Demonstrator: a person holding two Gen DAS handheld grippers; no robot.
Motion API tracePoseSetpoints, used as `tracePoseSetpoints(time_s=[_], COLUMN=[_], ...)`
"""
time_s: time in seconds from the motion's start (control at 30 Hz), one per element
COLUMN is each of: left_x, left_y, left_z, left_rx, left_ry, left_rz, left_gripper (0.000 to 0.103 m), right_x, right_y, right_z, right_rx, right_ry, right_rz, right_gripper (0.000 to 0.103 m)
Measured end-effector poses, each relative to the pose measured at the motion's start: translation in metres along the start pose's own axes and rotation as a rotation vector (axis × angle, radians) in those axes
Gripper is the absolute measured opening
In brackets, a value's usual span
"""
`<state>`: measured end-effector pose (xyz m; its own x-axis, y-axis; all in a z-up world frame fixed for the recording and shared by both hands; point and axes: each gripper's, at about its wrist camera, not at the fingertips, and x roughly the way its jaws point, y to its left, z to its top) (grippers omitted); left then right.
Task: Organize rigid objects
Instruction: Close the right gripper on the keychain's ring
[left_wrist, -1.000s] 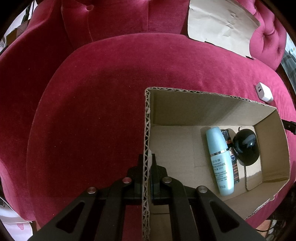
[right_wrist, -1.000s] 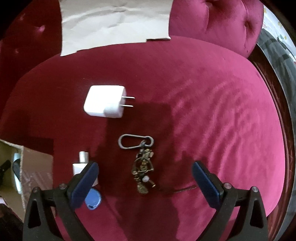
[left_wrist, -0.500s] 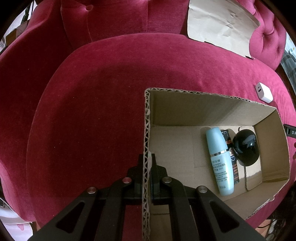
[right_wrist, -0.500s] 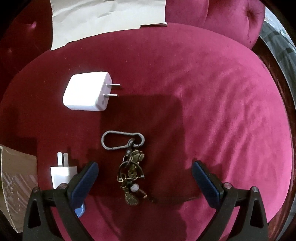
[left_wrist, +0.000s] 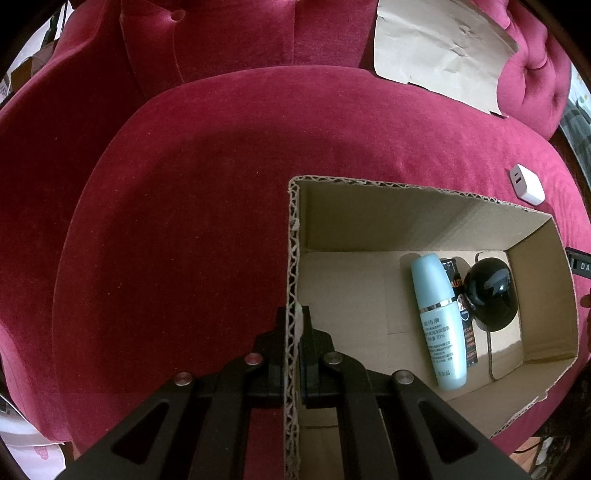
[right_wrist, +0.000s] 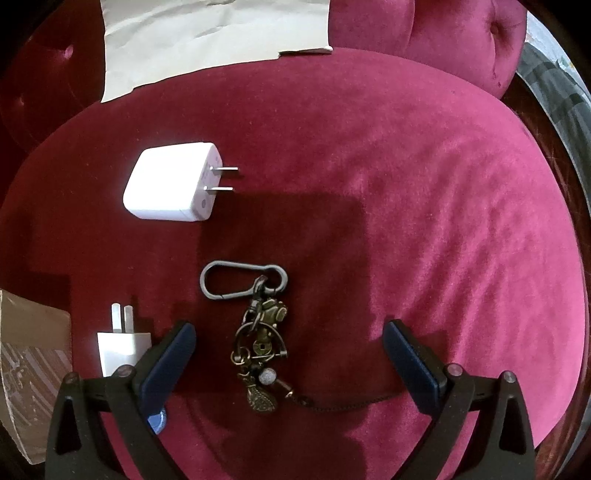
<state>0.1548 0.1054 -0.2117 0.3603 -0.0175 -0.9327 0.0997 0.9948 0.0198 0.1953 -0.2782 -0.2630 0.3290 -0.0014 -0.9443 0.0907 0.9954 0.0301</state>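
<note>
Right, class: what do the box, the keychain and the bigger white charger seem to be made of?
Box: corrugated cardboard, matte brown, with fluting showing along its cut rim.
Keychain: probably metal, a dull grey carabiner and brass-toned, aged-looking charms.
Larger white charger: likely smooth plastic with a slight sheen, and two bare metal prongs.

My left camera looks down close into the box (left_wrist: 480, 218); my right faces the cushion (right_wrist: 424, 184); both catch the charger (right_wrist: 170, 188).
</note>
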Motion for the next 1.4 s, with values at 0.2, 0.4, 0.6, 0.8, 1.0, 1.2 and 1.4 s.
tracePoseSetpoints(time_s=[0.2, 0.4, 0.6, 0.8, 1.0, 1.2, 1.4], left_x=[0.000, 0.000, 0.000, 0.000, -0.001, -0.001, -0.002], left_y=[-0.001, 0.000, 0.000, 0.000, 0.000, 0.000, 0.000], left_z=[0.000, 0.000, -0.001, -0.001, -0.001, -0.001, -0.001], left_rx=[0.001, 0.001, 0.002, 0.001, 0.002, 0.001, 0.003], left_ry=[0.000, 0.000, -0.002, -0.002, -0.002, 0.000, -0.002], left_rz=[0.000, 0.000, 0.002, 0.001, 0.001, 0.000, 0.001], left_gripper=[0.003, 0.003, 0.003, 0.003, 0.003, 0.003, 0.003], right_x=[-0.009, -0.024, -0.031, -0.043, -0.060, -0.077, -0.096], right_y=[-0.003, -0.010, 0.001, 0.004, 0.006, 0.003, 0.008], right_z=[-0.005, -0.008, -0.013, -0.005, -0.008, -0.011, -0.016], right_rx=[0.013, 0.037, 0.013, 0.017, 0.023, 0.031, 0.030], right_ry=[-0.031, -0.057, -0.054, -0.065, -0.076, -0.091, -0.108], right_rz=[-0.009, -0.031, -0.038, -0.028, -0.025, -0.024, -0.018], right_gripper=[0.094, 0.023, 0.023, 0.023, 0.023, 0.023, 0.023])
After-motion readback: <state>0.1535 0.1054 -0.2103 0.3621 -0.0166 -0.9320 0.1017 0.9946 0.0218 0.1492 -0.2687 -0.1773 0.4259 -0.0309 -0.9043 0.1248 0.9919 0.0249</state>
